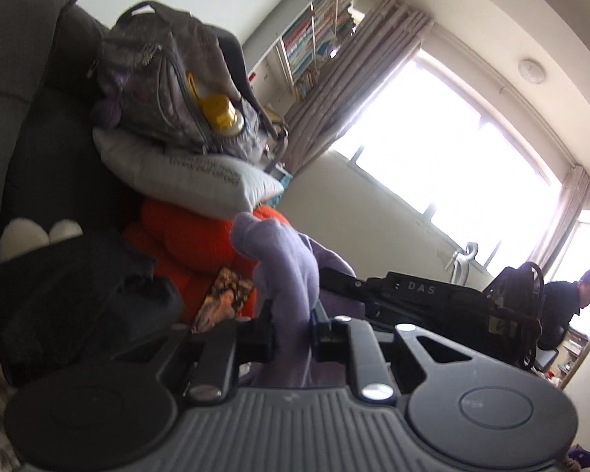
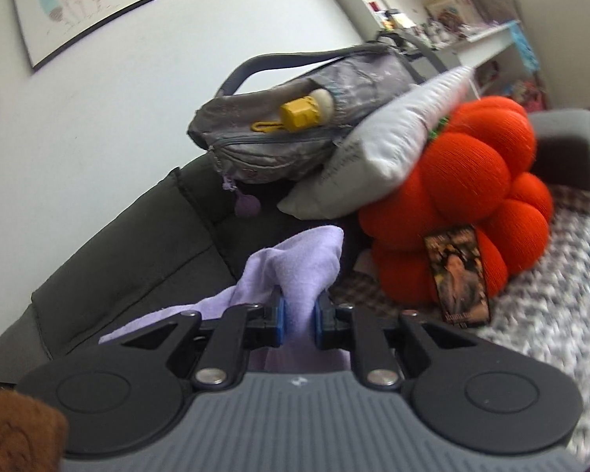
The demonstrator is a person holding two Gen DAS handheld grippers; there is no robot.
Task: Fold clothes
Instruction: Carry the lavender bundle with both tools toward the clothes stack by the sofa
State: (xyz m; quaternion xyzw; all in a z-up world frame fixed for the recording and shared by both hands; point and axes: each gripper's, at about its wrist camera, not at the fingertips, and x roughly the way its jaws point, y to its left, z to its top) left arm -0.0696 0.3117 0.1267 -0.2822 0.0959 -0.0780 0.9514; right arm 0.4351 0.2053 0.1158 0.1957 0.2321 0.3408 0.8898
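I am gripping the lilac garment with both tools

Left tool and right tool are each pinching soft, light, floppy cloth, bunching ahead of their tips

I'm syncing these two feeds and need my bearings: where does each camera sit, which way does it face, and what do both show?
Left wrist: on the left gripper, tilted, facing sofa clutter and a bright window; its fingers clamp the lilac garment.
Right wrist: on the right gripper, facing the grey sofa and wall; its blue-padded fingers clamp the same garment.
Shared: grey backpack, white pillow, orange plush.
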